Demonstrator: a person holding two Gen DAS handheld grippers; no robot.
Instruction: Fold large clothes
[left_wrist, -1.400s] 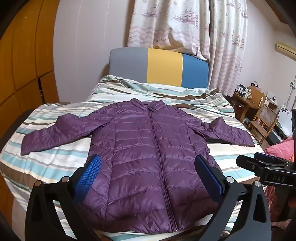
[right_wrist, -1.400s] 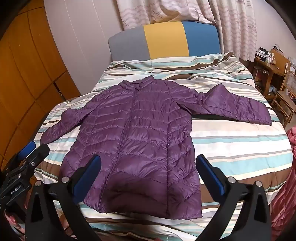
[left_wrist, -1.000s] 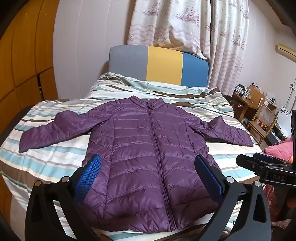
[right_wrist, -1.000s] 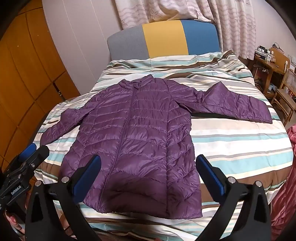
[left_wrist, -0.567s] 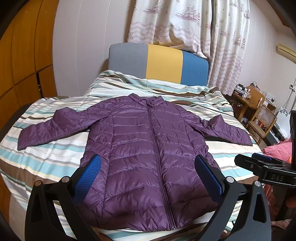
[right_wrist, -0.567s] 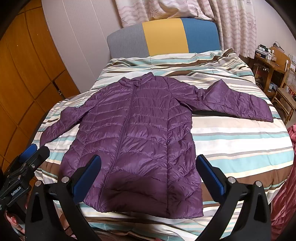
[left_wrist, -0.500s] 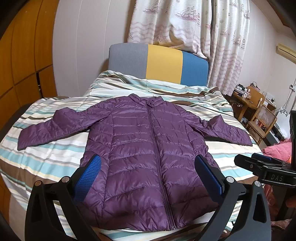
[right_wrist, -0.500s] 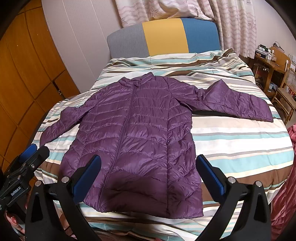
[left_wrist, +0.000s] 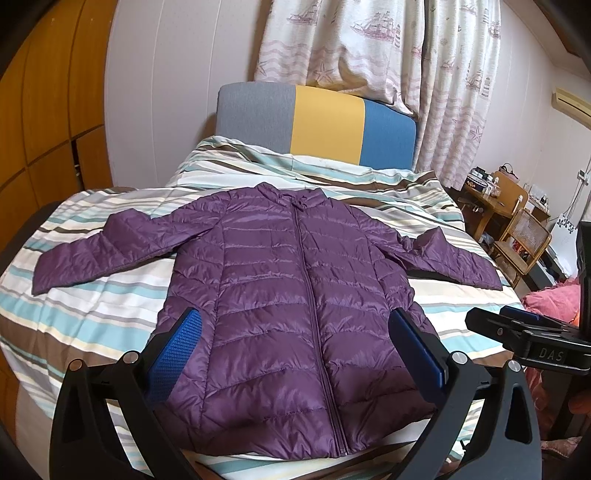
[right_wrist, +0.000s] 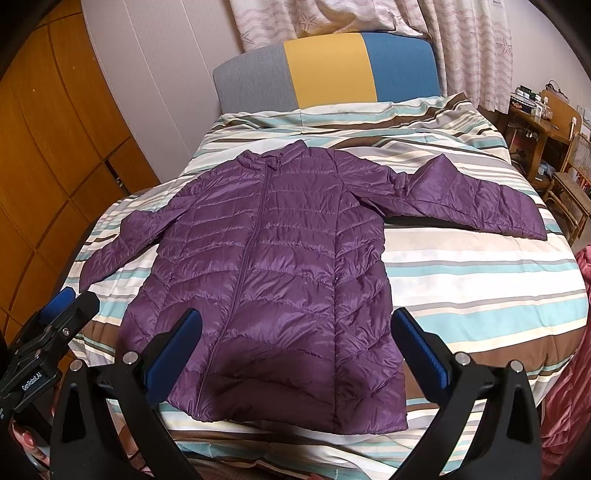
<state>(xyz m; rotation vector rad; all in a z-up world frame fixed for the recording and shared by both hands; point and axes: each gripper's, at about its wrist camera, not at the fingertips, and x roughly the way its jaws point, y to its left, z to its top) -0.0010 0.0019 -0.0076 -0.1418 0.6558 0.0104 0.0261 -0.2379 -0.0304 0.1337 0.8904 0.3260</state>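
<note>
A purple quilted jacket (left_wrist: 288, 295) lies flat and zipped on the striped bed, collar toward the headboard, both sleeves spread out sideways. It also shows in the right wrist view (right_wrist: 273, 266). My left gripper (left_wrist: 295, 347) is open and empty, held above the jacket's hem. My right gripper (right_wrist: 295, 347) is open and empty, also above the hem near the bed's foot. The right gripper shows at the right edge of the left wrist view (left_wrist: 524, 332), and the left gripper shows at the left edge of the right wrist view (right_wrist: 48, 332).
The striped duvet (right_wrist: 480, 288) covers the bed. A grey, yellow and blue headboard (left_wrist: 317, 122) stands at the far end. Wooden wardrobe doors (right_wrist: 44, 147) are on the left. A wooden desk and chair (left_wrist: 517, 229) stand on the right. A pink cloth (left_wrist: 550, 302) lies beside the bed.
The left wrist view has shifted slightly, so the jacket sits a little lower and more to the right. The jacket has not moved. Both grippers stay open.
</note>
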